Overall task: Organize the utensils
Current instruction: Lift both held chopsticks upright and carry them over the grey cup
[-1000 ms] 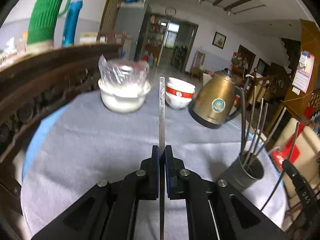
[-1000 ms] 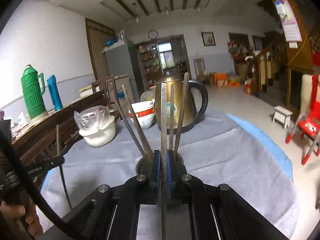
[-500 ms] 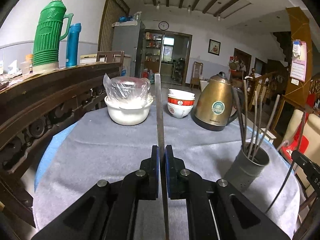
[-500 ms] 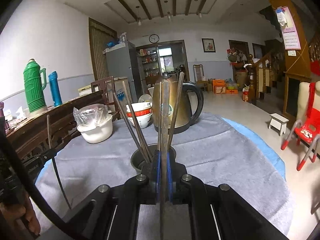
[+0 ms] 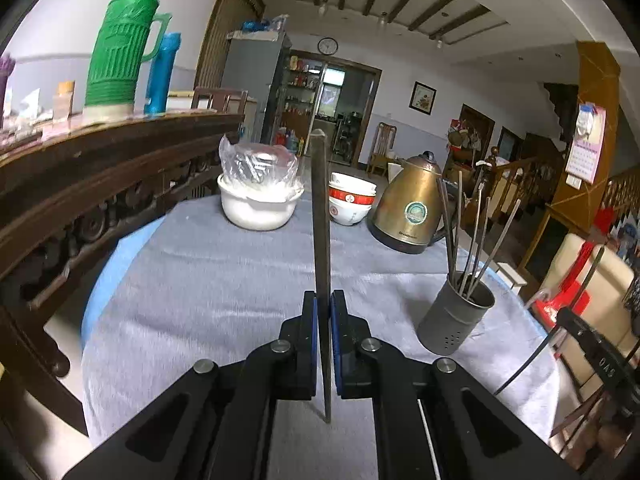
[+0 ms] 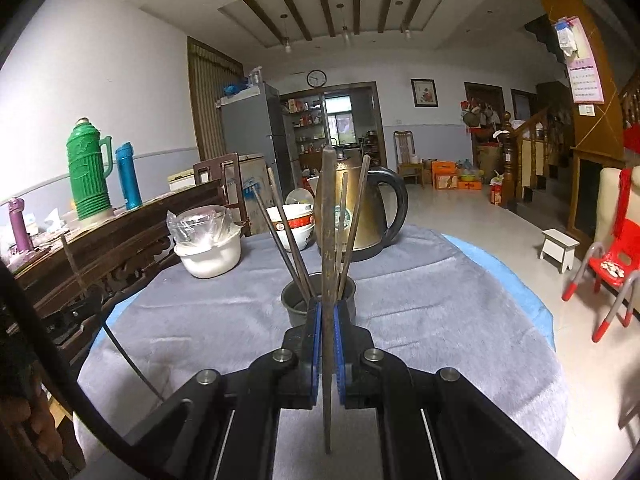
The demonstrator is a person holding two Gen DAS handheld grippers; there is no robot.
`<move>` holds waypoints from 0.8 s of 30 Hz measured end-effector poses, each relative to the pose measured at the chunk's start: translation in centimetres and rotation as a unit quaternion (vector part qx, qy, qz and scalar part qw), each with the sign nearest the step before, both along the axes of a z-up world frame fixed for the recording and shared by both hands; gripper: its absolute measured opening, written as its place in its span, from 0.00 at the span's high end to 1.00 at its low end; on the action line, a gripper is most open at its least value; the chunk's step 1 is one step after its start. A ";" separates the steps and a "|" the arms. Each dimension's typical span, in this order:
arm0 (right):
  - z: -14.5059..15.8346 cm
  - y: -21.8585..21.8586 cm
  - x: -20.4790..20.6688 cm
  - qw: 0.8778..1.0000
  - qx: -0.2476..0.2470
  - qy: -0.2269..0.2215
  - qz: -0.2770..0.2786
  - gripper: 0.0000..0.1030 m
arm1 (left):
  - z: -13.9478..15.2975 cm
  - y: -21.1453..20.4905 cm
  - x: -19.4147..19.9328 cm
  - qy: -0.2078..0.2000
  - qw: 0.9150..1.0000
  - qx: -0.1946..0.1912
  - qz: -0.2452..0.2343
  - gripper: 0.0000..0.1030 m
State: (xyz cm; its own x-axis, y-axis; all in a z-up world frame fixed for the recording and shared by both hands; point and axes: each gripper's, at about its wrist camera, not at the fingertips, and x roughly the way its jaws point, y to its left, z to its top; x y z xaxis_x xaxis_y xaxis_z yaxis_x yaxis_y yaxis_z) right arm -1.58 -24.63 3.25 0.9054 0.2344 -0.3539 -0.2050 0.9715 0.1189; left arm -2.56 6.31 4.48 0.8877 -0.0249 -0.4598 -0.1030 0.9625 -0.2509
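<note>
Jaws, left: left gripper [image 5: 324, 344] is pinched tight on a single chopstick [image 5: 321, 216], which stands upright between the blue pads, most of its length above them and a short tail below.
Jaws, right: right gripper [image 6: 327, 350] is likewise clamped on its own chopstick [image 6: 329, 240], upright, gripped low along the shaft.
Holder: grey metal utensil cup [image 5: 456, 316] stands on the grey tablecloth [image 5: 208, 280], to the right of the left gripper and directly ahead of the right one [image 6: 318, 300]; several chopsticks already lean inside it.
Neighbours: brass-coloured kettle [image 5: 408, 204], stacked red-and-white bowls [image 5: 351, 202] and a plastic-covered white bowl [image 5: 260, 204] sit behind, well apart from the cup.
Handling: each stick looks thin, stiff, light and smooth, probably metal, so it may pivot or slide between the pads if knocked.
Where to hold: I'd say the low grip suits a drop into the cup, though the tail must clear the rim.
Risk: a light cup might tip if a stick catches its edge.
</note>
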 end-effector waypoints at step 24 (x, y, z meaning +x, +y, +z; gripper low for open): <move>0.9 -0.6 -1.0 1.000 0.011 -0.007 -0.002 0.94 | 0.8 1.9 0.1 0.010 0.997 -0.075 0.005 0.94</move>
